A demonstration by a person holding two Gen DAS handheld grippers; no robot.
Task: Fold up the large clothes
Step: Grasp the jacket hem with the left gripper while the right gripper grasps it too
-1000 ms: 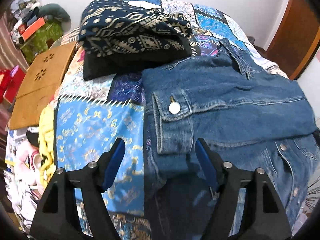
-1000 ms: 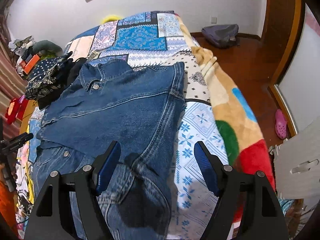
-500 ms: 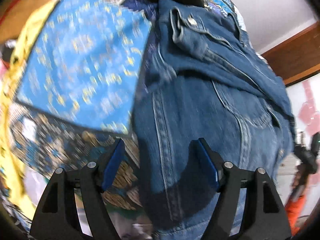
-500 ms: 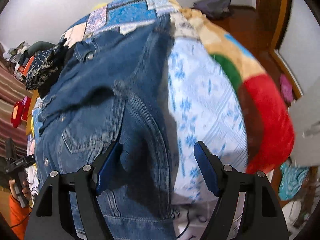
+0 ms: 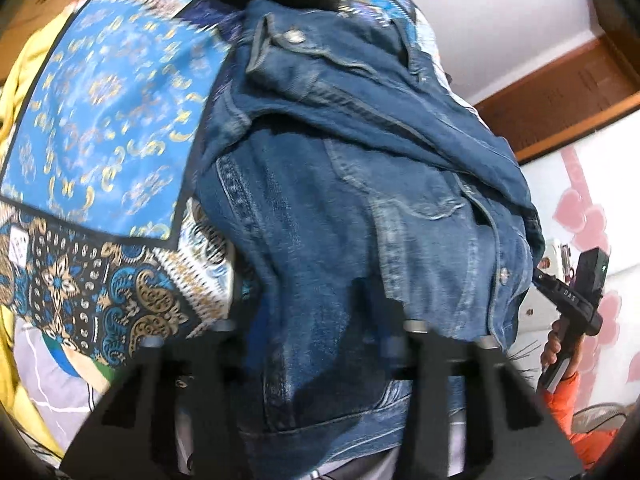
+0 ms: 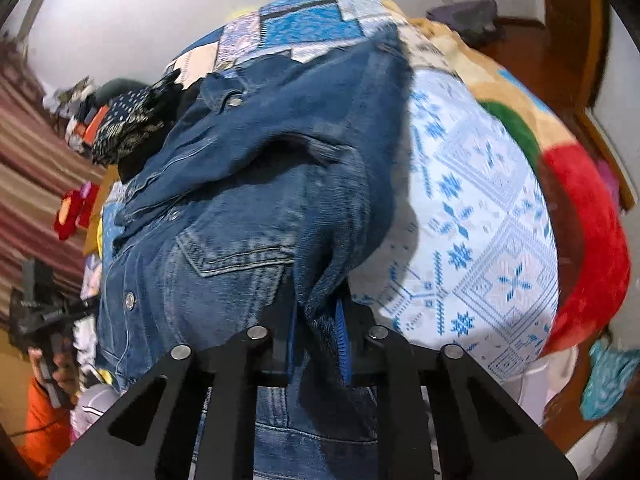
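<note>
A blue denim jacket (image 5: 360, 168) lies on the patchwork bedspread (image 5: 104, 112), its sleeves folded over the body. The jacket's lower hem drapes over my left gripper (image 5: 316, 332) and hides its fingers, so I cannot tell how the jaws stand. In the right wrist view my right gripper (image 6: 318, 332) is shut on a bunched fold of the denim jacket (image 6: 256, 200) at its lower right side, lifting it a little off the bed.
A folded dark patterned garment (image 6: 132, 124) lies beyond the jacket's collar. The bed's right side has a white and blue quilt (image 6: 480, 216) and a red, green and tan blanket (image 6: 588, 216). Each view shows the other hand-held gripper at its edge (image 5: 572, 300).
Both grippers have dropped from above the jacket to its lower hem. The right one has shut on the denim. The hem now covers the left fingers.
</note>
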